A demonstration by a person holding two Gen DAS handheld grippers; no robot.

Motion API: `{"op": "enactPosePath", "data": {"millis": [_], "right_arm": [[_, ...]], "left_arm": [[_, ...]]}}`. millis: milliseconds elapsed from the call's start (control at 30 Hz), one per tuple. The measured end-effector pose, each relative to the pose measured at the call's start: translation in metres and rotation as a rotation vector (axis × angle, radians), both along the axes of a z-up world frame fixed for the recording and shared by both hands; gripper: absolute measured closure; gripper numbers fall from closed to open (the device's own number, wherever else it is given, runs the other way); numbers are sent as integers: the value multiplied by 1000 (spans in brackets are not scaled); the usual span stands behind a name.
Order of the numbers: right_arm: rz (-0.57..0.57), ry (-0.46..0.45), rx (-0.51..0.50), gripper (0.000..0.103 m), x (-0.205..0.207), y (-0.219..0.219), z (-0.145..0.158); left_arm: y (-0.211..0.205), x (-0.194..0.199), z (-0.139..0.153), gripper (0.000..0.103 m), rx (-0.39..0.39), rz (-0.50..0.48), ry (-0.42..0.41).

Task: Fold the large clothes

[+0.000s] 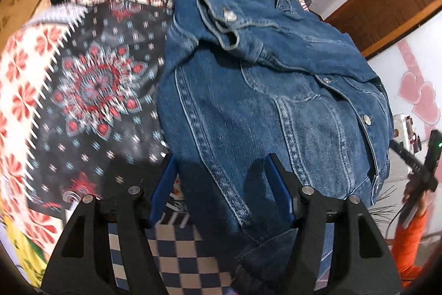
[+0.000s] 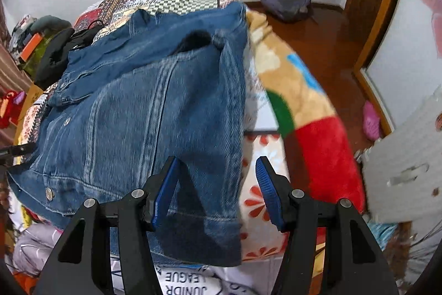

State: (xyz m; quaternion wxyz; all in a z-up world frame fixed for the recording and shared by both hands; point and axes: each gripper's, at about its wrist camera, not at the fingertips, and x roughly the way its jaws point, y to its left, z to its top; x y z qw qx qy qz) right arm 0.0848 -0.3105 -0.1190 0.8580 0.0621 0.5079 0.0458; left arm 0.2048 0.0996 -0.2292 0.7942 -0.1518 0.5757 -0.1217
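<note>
Left claw (image 1: 221,179): jaws apart, gripping nothing, hanging over the near hem of the denim jacket (image 1: 262,101). Right claw (image 2: 215,184): jaws apart, straddling the jacket's side edge. Jacket: spread loosely on the patterned bedspread (image 1: 83,87). Risk: stiff layered denim; a shallow pinch could slip or drag bedspread along.

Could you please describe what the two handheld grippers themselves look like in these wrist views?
Both match. The left gripper and right gripper each have two matte black angular arms with triangular cut-outs, joined by round silver pivot pins. The fingers carry bright blue pads; on the right gripper the pad shows ribbing. An orange sleeve appears at the left view's edge.
</note>
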Motion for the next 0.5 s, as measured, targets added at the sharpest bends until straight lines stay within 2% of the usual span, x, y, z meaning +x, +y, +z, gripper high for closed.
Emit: {"op": "enactPosePath", "data": {"millis": [167, 433, 467, 500], "right_arm": [[14, 43, 25, 49, -2, 7, -18], [18, 15, 80, 46, 8, 11, -17], [13, 13, 92, 47, 9, 10, -17], [8, 5, 99, 49, 10, 9, -17]], "left_arm": [[-7, -9, -7, 39, -27, -8, -7], [-5, -25, -7, 39, -170, 7, -7], [-4, -26, -6, 45, -186, 1, -6], [-4, -29, -5, 60, -189, -3, -7]]}}
